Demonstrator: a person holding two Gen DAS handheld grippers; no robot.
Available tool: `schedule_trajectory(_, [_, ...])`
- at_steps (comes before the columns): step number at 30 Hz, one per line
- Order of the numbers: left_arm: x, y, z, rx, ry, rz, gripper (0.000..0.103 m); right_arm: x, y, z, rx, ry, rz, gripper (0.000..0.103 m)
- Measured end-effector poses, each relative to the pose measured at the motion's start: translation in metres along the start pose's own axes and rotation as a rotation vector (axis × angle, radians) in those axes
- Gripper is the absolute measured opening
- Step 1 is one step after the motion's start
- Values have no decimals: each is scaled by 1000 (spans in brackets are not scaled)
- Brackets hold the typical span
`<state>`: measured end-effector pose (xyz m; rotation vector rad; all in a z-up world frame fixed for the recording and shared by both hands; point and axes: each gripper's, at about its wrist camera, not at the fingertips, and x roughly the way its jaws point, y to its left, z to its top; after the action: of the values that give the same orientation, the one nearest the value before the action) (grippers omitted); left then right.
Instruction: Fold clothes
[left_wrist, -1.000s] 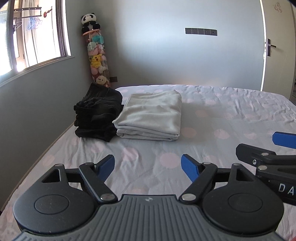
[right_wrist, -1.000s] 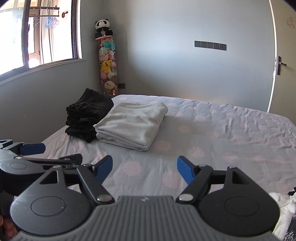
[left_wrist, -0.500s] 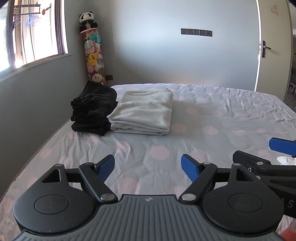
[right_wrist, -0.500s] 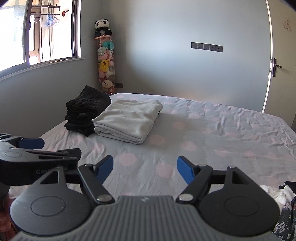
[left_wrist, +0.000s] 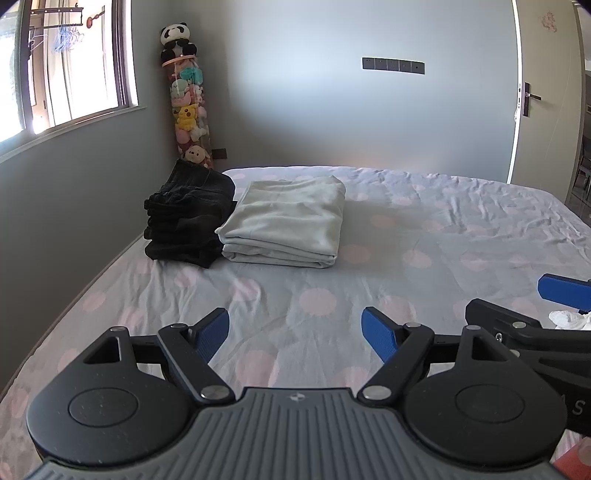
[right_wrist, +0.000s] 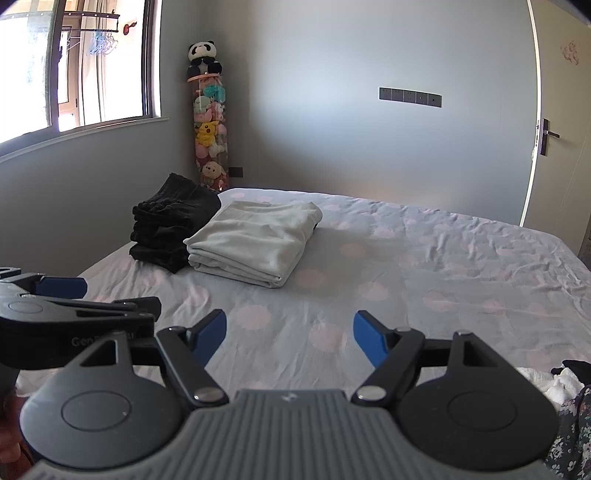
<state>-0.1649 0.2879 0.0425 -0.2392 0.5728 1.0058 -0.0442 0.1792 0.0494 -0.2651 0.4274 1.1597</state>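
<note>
Across the lower frame, the left claw (left_wrist: 295, 334) shows matte black linkage arms, silver pivot screws, two round black discs and blue-padded fingertips (left_wrist: 378, 332) on a ribbed grey housing; the matching right claw (right_wrist: 290, 334) is built alike, with white lettering on its neighbour's side.

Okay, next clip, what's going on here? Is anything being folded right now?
Not at this moment. The left tool and the right tool both hang open and empty above the bed. Two folded stacks, black clothes and a pale garment, lie side by side near the far corner. Unfolded white clothing waits at the right edge.
</note>
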Motion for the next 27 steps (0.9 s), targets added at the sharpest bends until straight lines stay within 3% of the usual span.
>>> schedule_trajectory(27, [-8,1,0,-3,-3,5,92,-7,3,2,-12,-9,-2,78])
